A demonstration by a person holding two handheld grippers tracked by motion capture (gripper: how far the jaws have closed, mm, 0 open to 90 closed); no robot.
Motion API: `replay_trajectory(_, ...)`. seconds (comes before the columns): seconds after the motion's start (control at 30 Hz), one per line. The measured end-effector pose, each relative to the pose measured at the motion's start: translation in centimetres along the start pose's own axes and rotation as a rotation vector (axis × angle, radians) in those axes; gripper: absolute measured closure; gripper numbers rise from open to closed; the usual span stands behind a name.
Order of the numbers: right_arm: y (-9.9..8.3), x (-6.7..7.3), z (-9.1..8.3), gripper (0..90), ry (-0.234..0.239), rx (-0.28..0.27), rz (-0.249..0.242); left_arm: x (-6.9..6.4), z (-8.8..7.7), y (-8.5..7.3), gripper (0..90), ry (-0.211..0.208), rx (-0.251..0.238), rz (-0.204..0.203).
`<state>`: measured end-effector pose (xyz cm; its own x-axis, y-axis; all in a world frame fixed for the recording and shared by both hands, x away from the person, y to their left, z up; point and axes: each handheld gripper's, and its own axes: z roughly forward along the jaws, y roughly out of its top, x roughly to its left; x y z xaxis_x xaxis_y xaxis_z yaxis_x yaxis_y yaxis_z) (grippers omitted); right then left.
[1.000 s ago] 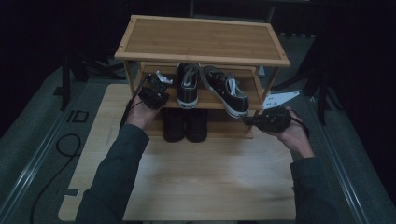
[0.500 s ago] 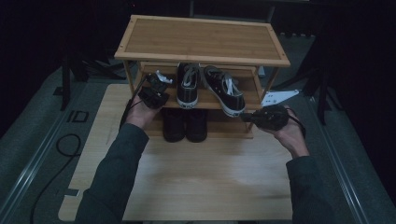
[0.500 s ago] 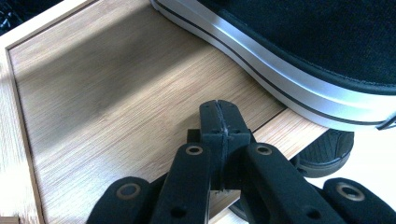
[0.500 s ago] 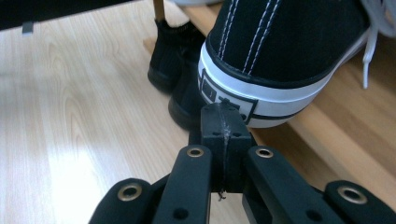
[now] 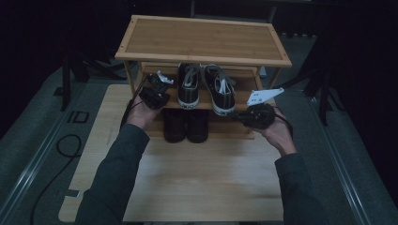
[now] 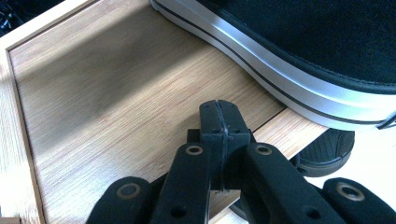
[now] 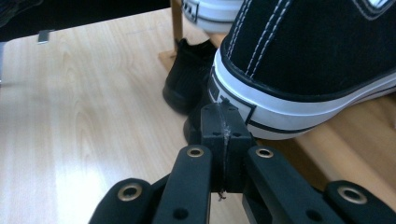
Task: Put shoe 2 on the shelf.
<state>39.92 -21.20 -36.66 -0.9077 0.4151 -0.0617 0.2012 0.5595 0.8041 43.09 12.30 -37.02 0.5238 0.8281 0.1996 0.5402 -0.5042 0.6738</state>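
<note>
1. I am holding my left gripper (image 5: 159,82) at the left end of the middle shelf (image 5: 244,101) of the wooden shoe rack (image 5: 202,40).
2. Its two black jaws are pressed tight together, with nothing between them. I can see that in the left gripper view (image 6: 219,114).
3. The tips are hanging just over the bare wood of the shelf, right beside the left sneaker (image 5: 188,84).
4. In the left gripper view, that shoe's white sole edge (image 6: 280,70) is running past just above the tips. They are not touching it.
5. I am holding my right gripper (image 5: 239,117) at the front of the shelf, near the right end.
6. Its jaws are squeezed together too, and they are holding nothing (image 7: 219,116).
7. The tips are sitting right at the white heel of the right sneaker (image 5: 219,89). I cannot tell if they are touching it.
8. Both black and white sneakers are standing side by side on the middle shelf, heels toward me.
9. Two black shoes (image 5: 187,124) are sitting under the shelf on the light table (image 5: 197,178).
</note>
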Motion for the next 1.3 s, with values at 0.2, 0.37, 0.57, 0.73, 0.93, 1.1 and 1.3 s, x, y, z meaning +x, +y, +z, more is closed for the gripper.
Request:
replay_trajectory(0.2, 0.8, 0.2, 0.6, 90.0, 0.002, 0.008, -0.009, 0.0, 0.0, 0.0, 90.0, -0.003, -0.004, -0.003)
replay_trajectory(0.37, 1.1, 0.5, 1.3, 90.0, 0.014, -0.001, -0.011, 0.0, 0.0, 0.0, 90.0, 0.003, -0.001, 0.000)
replay_trajectory(0.57, 1.4, 0.6, 1.4, 90.0, 0.013, 0.011, -0.016, -0.1, 0.0, 0.0, 90.0, 0.006, 0.000, 0.000)
replay_trajectory(0.73, 1.4, 0.8, 2.2, 90.0, 0.009, 0.007, -0.015, 0.0, 0.0, 0.0, 90.0, 0.004, -0.001, -0.001)
replay_trajectory(0.93, 1.9, 1.1, 3.5, 90.0, 0.019, -0.005, -0.008, 0.0, 0.0, 0.0, 90.0, 0.001, -0.003, -0.002)
replay_trajectory(1.1, 2.2, 1.1, 4.0, 90.0, 0.019, -0.001, -0.009, 0.0, 0.0, -0.1, 90.0, 0.001, -0.004, -0.002)
replay_trajectory(1.3, 2.3, 1.1, 4.2, 90.0, 0.018, 0.004, -0.012, 0.0, 0.0, 0.0, 90.0, 0.001, -0.002, -0.003)
